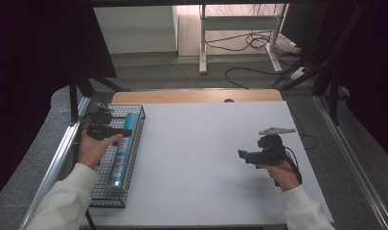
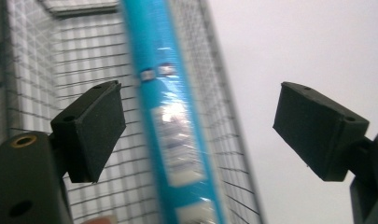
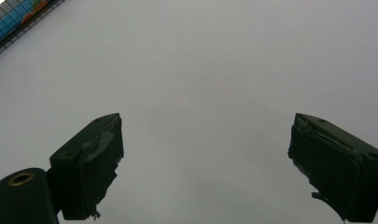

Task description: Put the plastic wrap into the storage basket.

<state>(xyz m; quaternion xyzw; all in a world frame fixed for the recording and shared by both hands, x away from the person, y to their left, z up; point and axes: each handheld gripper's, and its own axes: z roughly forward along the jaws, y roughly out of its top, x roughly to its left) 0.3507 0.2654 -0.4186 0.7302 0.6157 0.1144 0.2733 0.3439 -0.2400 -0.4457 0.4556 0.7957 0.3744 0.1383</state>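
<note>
The left gripper hangs over the wire basket at the table's nine o'clock side, jaws spread wide with nothing pressed between them. In the left gripper view the blue tube lies below the jaws, running from twelve towards six o'clock along the basket floor, nearer the left pad. From above, the blue tube rests lengthwise in the basket. The right gripper hovers at about four o'clock over the bare white table, jaws apart, empty.
</note>
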